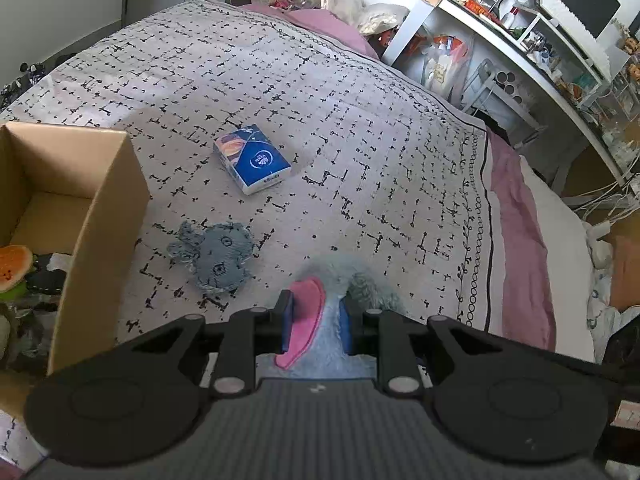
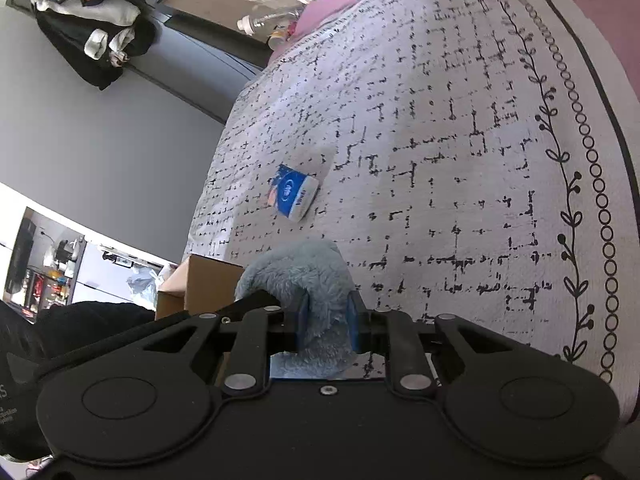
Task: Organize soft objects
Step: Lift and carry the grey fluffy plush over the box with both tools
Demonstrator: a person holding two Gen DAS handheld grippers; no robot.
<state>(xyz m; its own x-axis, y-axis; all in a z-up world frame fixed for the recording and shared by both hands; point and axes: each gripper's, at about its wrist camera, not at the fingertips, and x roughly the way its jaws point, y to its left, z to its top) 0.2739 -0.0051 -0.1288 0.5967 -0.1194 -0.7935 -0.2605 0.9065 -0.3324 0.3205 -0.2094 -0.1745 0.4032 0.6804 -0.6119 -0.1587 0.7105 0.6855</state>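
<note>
A fluffy light-blue plush toy with a pink patch is pinched between the blue pads of my left gripper, which is shut on it. In the right wrist view another part of the same blue fur curls up between the pads of my right gripper, also shut on it. A small denim stuffed toy lies on the patterned bedspread ahead and to the left. A blue tissue pack lies further off. An open cardboard box stands at the left.
The box holds an orange-and-green plush and other soft items. A pink blanket edges the bed on the right. Cluttered white shelves and cables stand beyond it. A dark gloved hand shows at the left of the right wrist view.
</note>
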